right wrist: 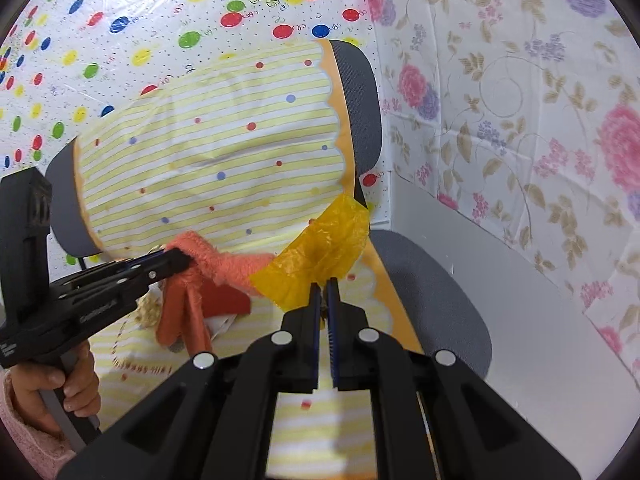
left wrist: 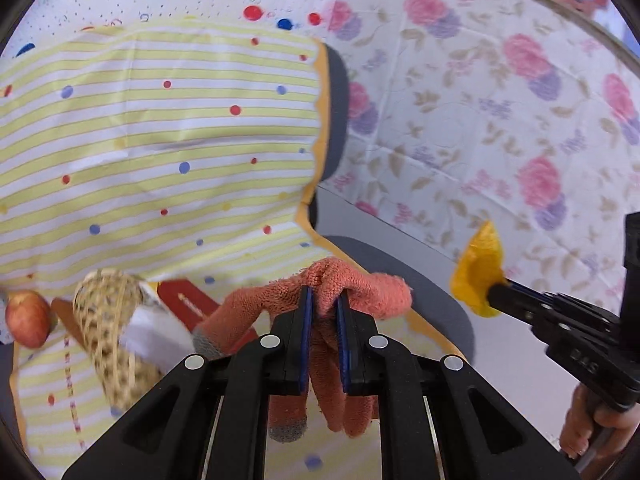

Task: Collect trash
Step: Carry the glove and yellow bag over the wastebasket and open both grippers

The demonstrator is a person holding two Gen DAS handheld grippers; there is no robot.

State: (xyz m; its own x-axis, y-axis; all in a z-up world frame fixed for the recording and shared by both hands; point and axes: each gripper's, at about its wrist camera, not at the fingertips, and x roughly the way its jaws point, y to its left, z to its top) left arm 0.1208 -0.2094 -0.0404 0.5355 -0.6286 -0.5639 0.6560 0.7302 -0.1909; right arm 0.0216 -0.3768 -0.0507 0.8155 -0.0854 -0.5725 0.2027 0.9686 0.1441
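Observation:
My left gripper (left wrist: 325, 298) is shut on an orange knitted glove (left wrist: 360, 288) with grey fingertips, which hangs from its pads above the chair seat. The same glove (right wrist: 224, 260) and the left gripper (right wrist: 182, 260) show at the left of the right wrist view. My right gripper (right wrist: 325, 286) is shut on a crumpled yellow plastic wrapper (right wrist: 320, 252), lifted in front of the chair. In the left wrist view that wrapper (left wrist: 478, 268) sticks out from the right gripper (left wrist: 496, 292) at the right edge.
A grey office chair (right wrist: 432, 280) is draped with a yellow-striped dotted cloth (left wrist: 160, 140). On the seat lie an apple (left wrist: 26, 318), a woven basket (left wrist: 108, 320) and a red box (left wrist: 188, 300). Patterned sheets (left wrist: 500, 100) hang behind. A hand (right wrist: 52, 384) grips the left handle.

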